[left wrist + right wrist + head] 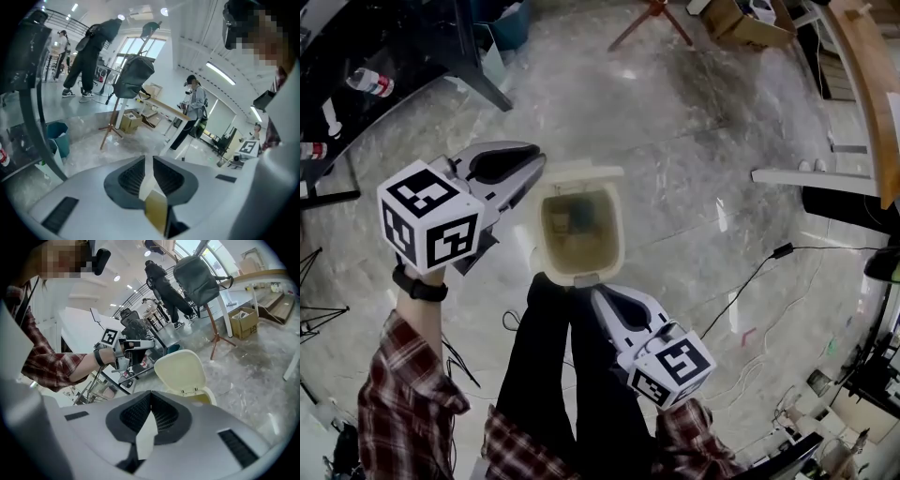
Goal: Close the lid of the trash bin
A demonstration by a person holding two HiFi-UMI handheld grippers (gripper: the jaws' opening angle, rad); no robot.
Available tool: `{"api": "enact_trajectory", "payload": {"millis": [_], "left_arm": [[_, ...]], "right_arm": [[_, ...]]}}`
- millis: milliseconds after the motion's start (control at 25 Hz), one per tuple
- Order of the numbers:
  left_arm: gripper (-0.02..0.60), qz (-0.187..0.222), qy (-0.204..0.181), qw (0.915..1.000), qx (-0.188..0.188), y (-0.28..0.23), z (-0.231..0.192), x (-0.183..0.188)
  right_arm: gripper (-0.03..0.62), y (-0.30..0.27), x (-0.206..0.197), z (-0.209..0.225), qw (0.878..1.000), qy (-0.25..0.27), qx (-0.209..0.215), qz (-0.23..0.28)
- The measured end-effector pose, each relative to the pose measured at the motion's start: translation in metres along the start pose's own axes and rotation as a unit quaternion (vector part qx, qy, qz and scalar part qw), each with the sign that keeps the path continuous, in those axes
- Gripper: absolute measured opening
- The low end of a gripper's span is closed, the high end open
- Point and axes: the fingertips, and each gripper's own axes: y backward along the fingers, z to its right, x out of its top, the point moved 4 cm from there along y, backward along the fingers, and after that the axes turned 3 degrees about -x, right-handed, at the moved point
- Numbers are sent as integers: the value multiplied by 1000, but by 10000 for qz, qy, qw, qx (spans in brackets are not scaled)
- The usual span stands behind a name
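— Trash bin (622,246) position?
— On floor, between both grippers; lid (581,172) stands open.
— Grippers?
— Left gripper (540,163): jaws slightly apart, empty. Right gripper (594,292): jaws together, empty, just beside near rim.

Head view: the trash bin (622,225) holds something dim and too small to name; its lid (579,172) shows only edge-on; the bin's near rim is covered by the tip of the right gripper (598,294) and the person's legs (548,366); right gripper view: the bin's body is hidden behind that gripper's housing; left gripper view: a cream and tan sliver between the narrowly parted jaws of the left gripper (149,160) is possibly the bin.
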Motion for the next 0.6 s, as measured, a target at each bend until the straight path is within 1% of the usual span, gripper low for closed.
{"api": "enact_trajectory", "payload": {"millis": [120,280,440,600], "left_arm": [[78,-436,-131,9982,-382,-12,0,-4],[80,-931,-291,9932,-628,-20,-5,-12],[80,-1311,-554,9870,-742,-30,-12,-19],[78,-1622,-581,9807,-921,-35,-13,-31]], "right_arm": [[14,1,-2,2,10000,-64,-23,36],[14,1,-8,-2,9999,-116,21,1],[14,0,-16,-8,9999,-148,57,-41],[14,-1,-21,-13,9998,-176,96,-54]]}}
